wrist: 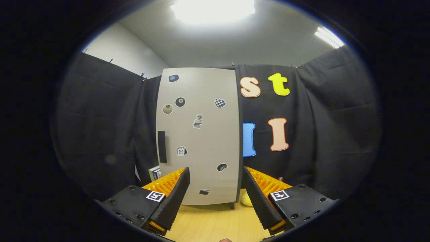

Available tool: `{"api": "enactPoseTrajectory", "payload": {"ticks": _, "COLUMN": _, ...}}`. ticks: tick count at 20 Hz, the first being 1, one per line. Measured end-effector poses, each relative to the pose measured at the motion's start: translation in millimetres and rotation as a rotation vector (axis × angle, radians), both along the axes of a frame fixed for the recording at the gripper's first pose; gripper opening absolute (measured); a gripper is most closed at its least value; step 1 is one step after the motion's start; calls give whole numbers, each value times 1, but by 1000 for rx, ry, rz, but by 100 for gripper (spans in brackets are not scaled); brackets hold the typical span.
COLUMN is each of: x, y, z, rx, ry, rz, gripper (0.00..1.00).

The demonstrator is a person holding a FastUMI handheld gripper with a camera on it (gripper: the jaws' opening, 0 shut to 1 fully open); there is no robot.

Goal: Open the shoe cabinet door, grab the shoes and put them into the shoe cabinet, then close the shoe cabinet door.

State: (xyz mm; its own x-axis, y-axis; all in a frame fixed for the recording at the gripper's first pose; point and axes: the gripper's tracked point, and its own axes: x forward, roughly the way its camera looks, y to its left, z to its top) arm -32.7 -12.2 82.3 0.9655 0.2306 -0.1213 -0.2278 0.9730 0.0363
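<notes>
Shoe cabinet (201, 134) standing upright on wooden surface (215, 222) against booth wall, door closed, dark handle (162, 147) on door's left edge, stickers dotting door. Claw (215, 181) facing cabinet, fingers spread wide, gripping nothing. Pale yellowish object (246, 199) lying beside cabinet base.

Black cloth walls (100, 127), pale wood floor (215, 222), white ceiling with bright light panels (211, 8).
</notes>
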Motion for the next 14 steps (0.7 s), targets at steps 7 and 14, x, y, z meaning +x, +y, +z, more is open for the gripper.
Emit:
{"api": "enactPoseTrajectory", "payload": {"ticks": 7, "x": -37, "y": -93, "z": 1, "rx": -28, "ry": -18, "rz": -131, "gripper": 98}}
{"api": "enactPoseTrajectory", "payload": {"ticks": 14, "x": -42, "y": -125, "z": -9, "rx": -60, "ry": -20, "rz": -195, "gripper": 98}}
